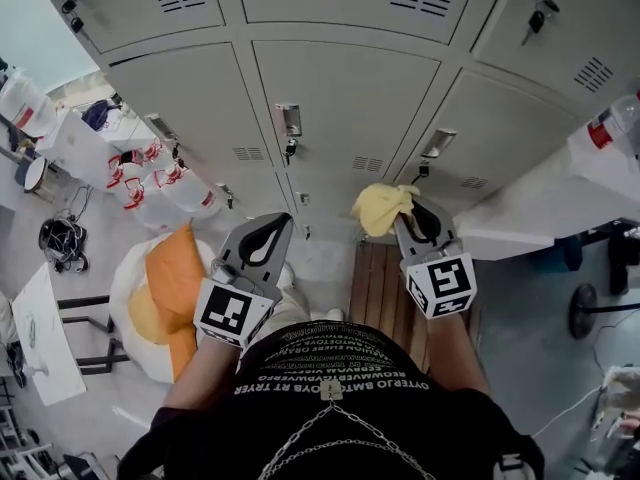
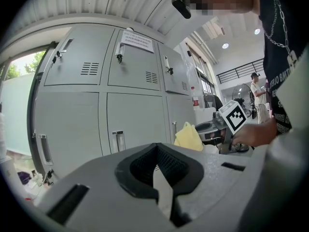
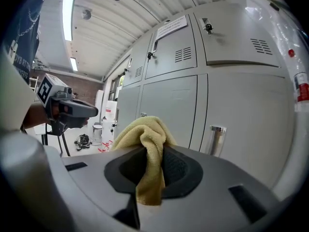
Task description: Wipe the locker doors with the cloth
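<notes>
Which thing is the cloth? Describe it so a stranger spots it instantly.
Face the wall of grey metal lockers. In front of them, the right gripper is shut on a soft yellow terry cloth. The left gripper beside it is shut and empty.

Cloth: yellow terry, bunched, clamped betw. jaws of right gripper. Bulk sticks out fwd of jaws; one tail hangs back thru jaw opening. Held close to locker doors; contact can't be confirmed. Doors: light grey metal, all closed, louvred vents, chrome handles, keys in some locks.
</notes>
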A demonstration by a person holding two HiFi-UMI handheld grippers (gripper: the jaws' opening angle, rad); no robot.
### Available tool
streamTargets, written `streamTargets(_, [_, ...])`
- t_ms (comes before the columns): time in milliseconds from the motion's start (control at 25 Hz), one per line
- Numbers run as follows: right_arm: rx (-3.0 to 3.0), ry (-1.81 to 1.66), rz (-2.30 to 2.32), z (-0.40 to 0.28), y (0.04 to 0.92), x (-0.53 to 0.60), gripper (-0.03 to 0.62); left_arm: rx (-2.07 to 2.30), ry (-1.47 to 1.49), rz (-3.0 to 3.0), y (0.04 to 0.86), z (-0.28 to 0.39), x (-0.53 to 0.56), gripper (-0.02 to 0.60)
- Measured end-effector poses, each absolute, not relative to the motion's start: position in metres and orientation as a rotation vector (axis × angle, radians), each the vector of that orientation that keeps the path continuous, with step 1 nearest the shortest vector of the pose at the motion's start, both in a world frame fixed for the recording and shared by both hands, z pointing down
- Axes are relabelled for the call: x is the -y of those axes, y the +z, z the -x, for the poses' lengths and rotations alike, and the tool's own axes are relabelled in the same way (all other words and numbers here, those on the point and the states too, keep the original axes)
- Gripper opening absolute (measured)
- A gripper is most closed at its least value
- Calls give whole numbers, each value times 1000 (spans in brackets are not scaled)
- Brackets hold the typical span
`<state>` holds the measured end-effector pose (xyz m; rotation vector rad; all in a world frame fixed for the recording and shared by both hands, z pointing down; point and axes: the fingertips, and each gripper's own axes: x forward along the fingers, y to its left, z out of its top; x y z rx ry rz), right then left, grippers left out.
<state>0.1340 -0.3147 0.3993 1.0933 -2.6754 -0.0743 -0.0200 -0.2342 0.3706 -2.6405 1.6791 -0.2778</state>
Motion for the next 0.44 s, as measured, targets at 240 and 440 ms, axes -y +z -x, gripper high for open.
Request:
streamTargets(240, [2678,-78,-1113,-137,395,315,66,-1653,-240,2624,357,15,243,3])
streamTargets(440, [2691,-90,-1093,-132,393,312,66,-1651,-257,2604,352,17,244,3])
